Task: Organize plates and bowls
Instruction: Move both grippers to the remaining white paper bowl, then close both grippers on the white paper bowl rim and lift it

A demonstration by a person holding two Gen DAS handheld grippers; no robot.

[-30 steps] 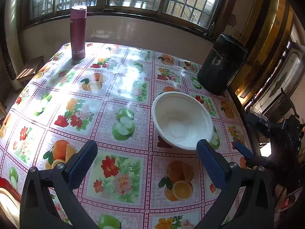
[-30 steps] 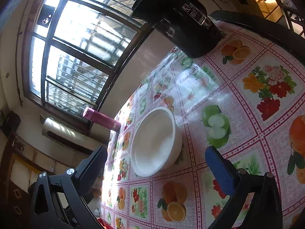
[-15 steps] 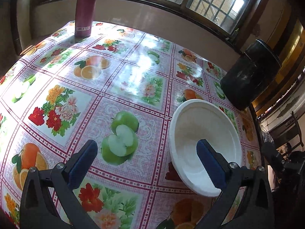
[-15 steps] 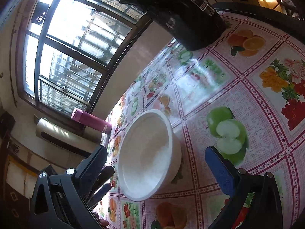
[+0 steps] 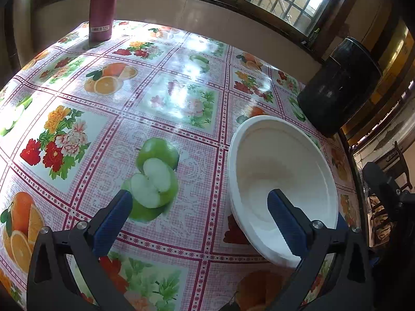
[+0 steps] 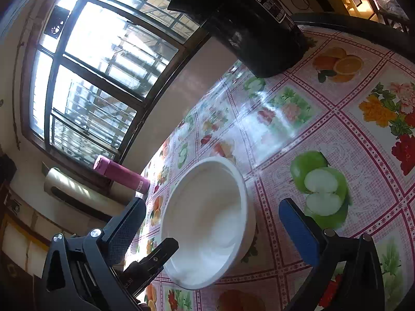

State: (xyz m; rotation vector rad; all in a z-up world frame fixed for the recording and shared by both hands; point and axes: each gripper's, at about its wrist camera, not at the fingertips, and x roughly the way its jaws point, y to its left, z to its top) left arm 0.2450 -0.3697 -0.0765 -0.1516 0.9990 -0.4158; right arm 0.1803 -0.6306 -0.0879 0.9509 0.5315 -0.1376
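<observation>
- Presently, a white bowl (image 5: pixel 282 178) is seen resting on the floral oilcloth table (image 5: pixel 181 103), mouth up; being round, no long axis can be assigned.
- Left gripper (image 5: pixel 199 207): jaws spread wide, right finger over the bowl's interior, left finger above the apple print; nothing is pinched.
- Right gripper (image 6: pixel 212 215): jaws spread wide, bowl (image 6: pixel 207 220) framed between them; contact cannot be told.
- Only in the right wrist view is the left gripper's black finger (image 6: pixel 155 256) shown at the bowl's near rim.
- A pink flask (image 5: pixel 101 7) is noted upright at the far table edge, a black cylindrical container (image 5: pixel 337 88) near the bowl.
- Barred windows (image 6: pixel 90 77) are recorded behind the table.
</observation>
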